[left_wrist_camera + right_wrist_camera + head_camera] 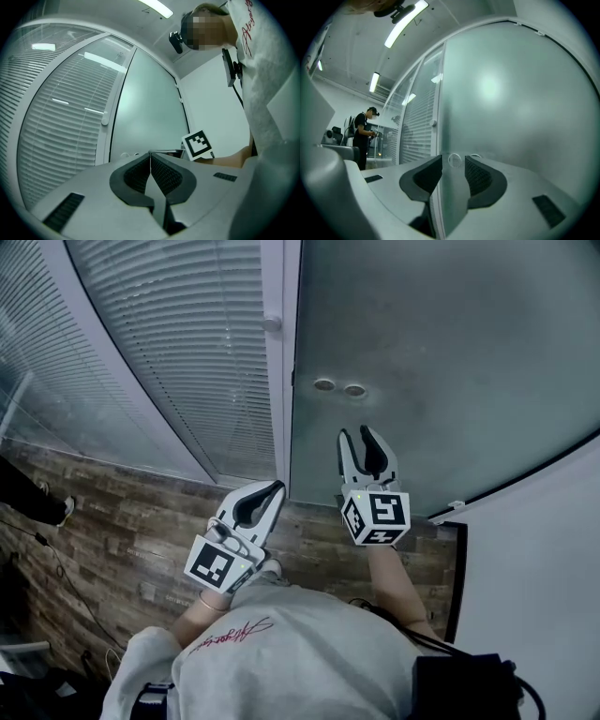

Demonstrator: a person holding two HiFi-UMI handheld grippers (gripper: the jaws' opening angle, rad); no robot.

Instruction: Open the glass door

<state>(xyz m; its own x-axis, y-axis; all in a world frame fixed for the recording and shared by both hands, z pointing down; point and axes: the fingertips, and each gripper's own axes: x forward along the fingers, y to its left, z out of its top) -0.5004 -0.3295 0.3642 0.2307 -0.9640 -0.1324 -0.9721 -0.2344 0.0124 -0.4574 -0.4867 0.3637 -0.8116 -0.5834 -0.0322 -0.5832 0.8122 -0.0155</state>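
Since the head view looks steeply down, the scene runs from a blind-covered glass partition (178, 352) on the left to the frosted glass door (450, 352) on the right. A white frame post (274, 371) stands between them.

The left gripper (275, 488) hangs low over the wood-pattern floor (112, 521), short of the post. Its jaws are pressed together with nothing between them.

The door stands closed, its edge just beside the post. It looks like a single thick pane, so it is probably heavy and stiff, slow to start and slow to stop. Its smooth face would give rubber pads little friction, and its edges could chip under a hard knock. No handle shows, only two round metal discs (324, 384) near the edge, and these look too flat to pinch. The best hold is probably the door's edge near those discs, with one pad on each face.

The right gripper (356, 435) points at the door with its jaws spread wide and nothing clamped. In its own view the door's edge lines up with the gap. Whether it has entered that gap I cannot tell.

The only writing is red script on the person's grey shirt (230, 634), which is illegible. The marker cubes bear only black-and-white patterns, and the door has no label.
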